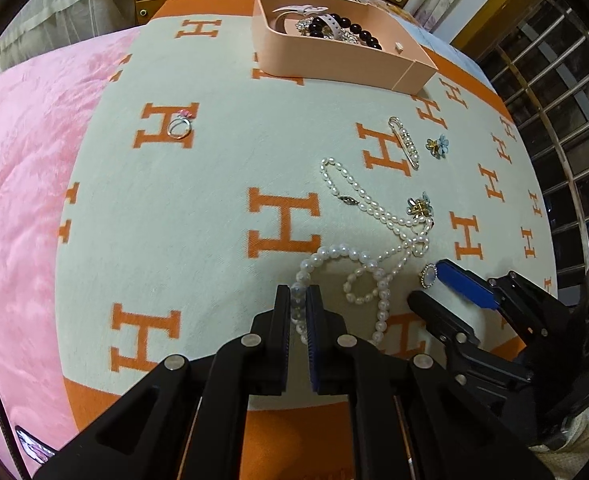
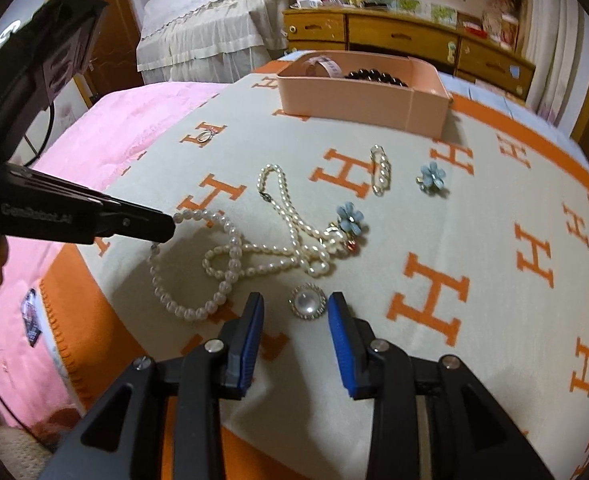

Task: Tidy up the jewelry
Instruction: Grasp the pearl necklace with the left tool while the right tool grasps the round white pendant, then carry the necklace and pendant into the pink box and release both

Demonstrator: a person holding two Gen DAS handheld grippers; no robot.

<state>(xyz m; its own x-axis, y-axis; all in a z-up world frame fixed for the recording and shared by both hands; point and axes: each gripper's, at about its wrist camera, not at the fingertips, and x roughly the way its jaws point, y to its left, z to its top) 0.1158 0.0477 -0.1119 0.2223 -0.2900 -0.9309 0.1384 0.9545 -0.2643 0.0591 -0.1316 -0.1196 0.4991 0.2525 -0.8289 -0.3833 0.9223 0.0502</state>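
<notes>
My left gripper (image 1: 299,294) is shut on the big-bead pearl necklace (image 1: 336,254), which lies on the cream and orange blanket (image 1: 214,168); it also shows in the right wrist view (image 2: 230,248), with the left gripper (image 2: 166,226) at its end. A thinner pearl strand (image 1: 374,206) tangles with it. My right gripper (image 2: 296,308) is open around a round pearl brooch (image 2: 307,306), also visible in the left wrist view (image 1: 428,275). A peach box (image 1: 346,56) holding several pieces stands at the far side.
On the blanket lie a ring (image 1: 179,126), a pearl pin (image 1: 406,142), and two blue flower pieces (image 1: 438,146) (image 1: 419,205). A pink quilt (image 1: 26,184) lies to the left. A wooden dresser (image 2: 406,36) stands behind the bed.
</notes>
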